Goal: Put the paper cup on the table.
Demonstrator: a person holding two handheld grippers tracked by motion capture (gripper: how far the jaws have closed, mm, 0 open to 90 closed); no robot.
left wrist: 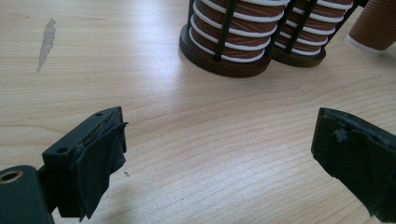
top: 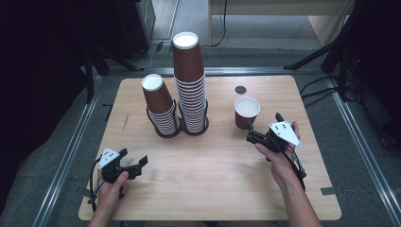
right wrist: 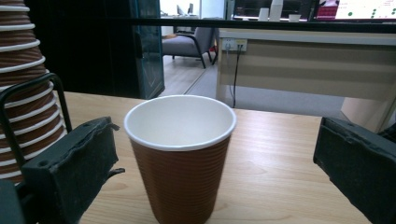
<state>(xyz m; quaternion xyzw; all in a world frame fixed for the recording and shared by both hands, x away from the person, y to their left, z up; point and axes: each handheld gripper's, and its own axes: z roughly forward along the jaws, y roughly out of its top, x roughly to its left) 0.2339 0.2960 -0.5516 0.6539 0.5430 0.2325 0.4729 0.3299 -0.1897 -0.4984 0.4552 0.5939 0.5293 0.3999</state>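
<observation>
Single brown paper cup upright, mouth up, on the desk, toward the right edge and nearer the far edge than the near one, just beside a small dark round spot in the desk top. White inside, ribbed brown outside, white rolled rim, seen close in the right gripper view.

Right tool low at the cup's near side, held in the right hand, jaws spread wide. In the right gripper view, the cup between the two black jaws; left jaw close to the cup wall, right jaw well apart from it; whether the left jaw touches the cup cannot be told. Nothing gripped.

Left tool near the near left corner of the desk, held in the left hand, jaws wide and empty, pointed across the bare wood toward the middle.

Two stacks of upside-down brown cups in a black wire holder at mid-desk toward the far edge: shorter stack on the left, leaning left; taller stack on the right, upright. Bases of both stacks in the left gripper view, well apart from that tool's jaws.
</observation>
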